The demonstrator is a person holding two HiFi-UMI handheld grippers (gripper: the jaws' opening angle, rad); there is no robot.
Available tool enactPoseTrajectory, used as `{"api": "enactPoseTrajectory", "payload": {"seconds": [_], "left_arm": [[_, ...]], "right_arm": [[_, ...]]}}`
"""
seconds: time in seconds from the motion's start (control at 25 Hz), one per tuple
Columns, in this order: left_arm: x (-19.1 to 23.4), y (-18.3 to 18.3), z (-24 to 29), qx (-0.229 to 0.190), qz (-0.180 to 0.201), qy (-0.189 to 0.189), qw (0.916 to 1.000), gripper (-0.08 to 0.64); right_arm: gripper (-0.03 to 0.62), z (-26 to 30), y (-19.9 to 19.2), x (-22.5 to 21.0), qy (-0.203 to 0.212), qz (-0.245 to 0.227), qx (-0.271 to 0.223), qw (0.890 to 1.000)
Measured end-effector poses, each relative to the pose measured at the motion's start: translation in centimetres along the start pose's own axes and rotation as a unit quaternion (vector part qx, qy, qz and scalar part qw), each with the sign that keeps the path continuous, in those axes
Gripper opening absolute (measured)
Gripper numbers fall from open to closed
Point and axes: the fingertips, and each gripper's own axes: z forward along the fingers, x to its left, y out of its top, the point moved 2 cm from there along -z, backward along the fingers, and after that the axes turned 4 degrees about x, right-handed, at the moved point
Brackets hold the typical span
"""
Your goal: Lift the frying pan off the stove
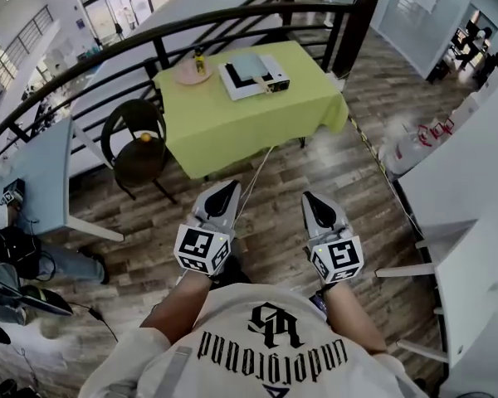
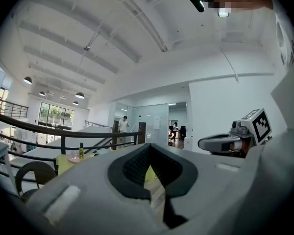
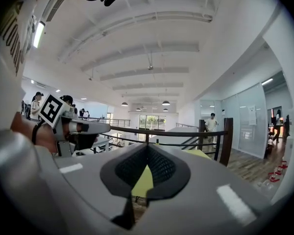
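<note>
On the green-clothed table (image 1: 232,127) far ahead sits a white stove (image 1: 254,77) with a flat grey-blue pan (image 1: 247,66) on it; its handle is hard to make out. My left gripper (image 1: 226,191) and right gripper (image 1: 310,197) hover side by side over the wooden floor, well short of the table, both shut and empty. In the left gripper view the left gripper (image 2: 148,148) has its dark pads together, with the right gripper (image 2: 220,142) beside it. The right gripper (image 3: 147,148) likewise shows its pads touching, and the green table (image 3: 198,153) lies beyond.
A pink plate (image 1: 192,74) with a small bottle (image 1: 199,59) stands left of the stove. A black chair (image 1: 137,143) is at the table's left corner, a black railing (image 1: 232,15) behind. A grey table (image 1: 41,177) is at left, white furniture (image 1: 473,222) at right.
</note>
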Motion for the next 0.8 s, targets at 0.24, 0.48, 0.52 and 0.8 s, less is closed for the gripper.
{"api": "enactPoseTrajectory", "payload": {"seconds": [0.24,0.48,0.52,0.8], "left_arm": [[6.8,1.6,3.1,0.007,0.013,-0.014,0.9998,0.006],[12.2,2.8,5.4,0.008,0.017,-0.039,0.9991,0.006],[12.9,2.7,5.7,0.01,0.017,-0.041,0.999,0.006],[16.9,1.8,7.4,0.021,0.009,-0.034,0.9991,0.006]], "right_arm": [[0.002,6.9,2.4,-0.7,-0.014,0.022,-0.012,1.0],[0.002,12.6,3.9,0.0,-0.024,0.021,-0.021,0.999],[0.002,13.4,3.8,0.2,-0.023,0.022,-0.018,0.999],[0.002,18.2,3.0,0.7,0.003,0.028,-0.001,1.0]]}}
